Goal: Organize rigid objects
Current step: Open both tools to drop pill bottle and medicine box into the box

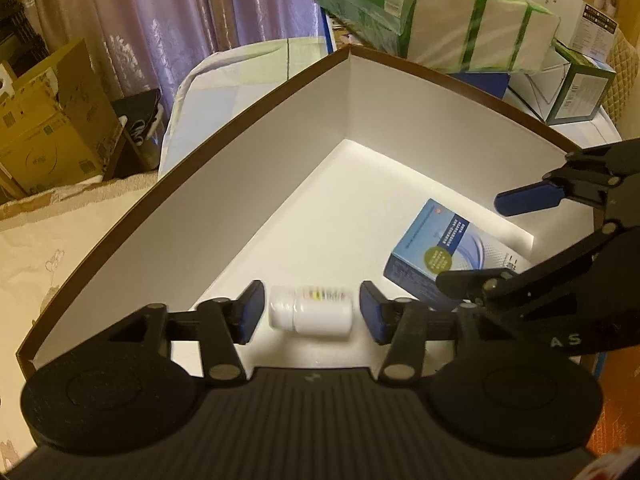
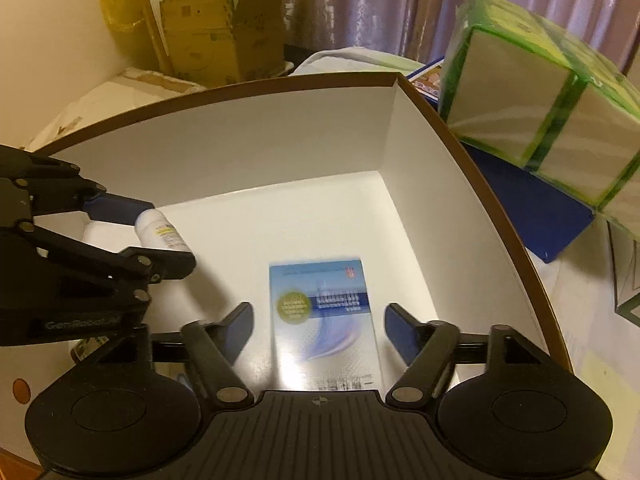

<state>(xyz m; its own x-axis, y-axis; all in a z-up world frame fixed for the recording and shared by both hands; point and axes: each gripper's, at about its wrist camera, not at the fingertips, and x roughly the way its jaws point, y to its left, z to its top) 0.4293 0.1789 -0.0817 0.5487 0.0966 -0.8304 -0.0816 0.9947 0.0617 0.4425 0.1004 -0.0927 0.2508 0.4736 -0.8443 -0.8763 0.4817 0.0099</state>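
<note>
A large box with a brown rim and white inside (image 1: 224,208) (image 2: 248,136) holds two things. A white pill bottle (image 1: 310,310) lies on its side on the box floor between the open fingers of my left gripper (image 1: 312,312), which do not touch it. The bottle also shows in the right wrist view (image 2: 160,232). A blue and white carton (image 2: 326,324) lies flat on the floor between the open fingers of my right gripper (image 2: 319,330), with gaps on both sides. The carton also shows in the left wrist view (image 1: 448,252), with the right gripper (image 1: 496,240) over it.
Green-wrapped tissue packs (image 1: 440,16) (image 2: 532,120) are stacked behind the box on a blue box (image 2: 528,208). Brown cardboard cartons (image 1: 52,120) (image 2: 224,32) stand at the back before a purple curtain (image 1: 168,12). A pale cloth (image 1: 48,264) covers the surface to the left.
</note>
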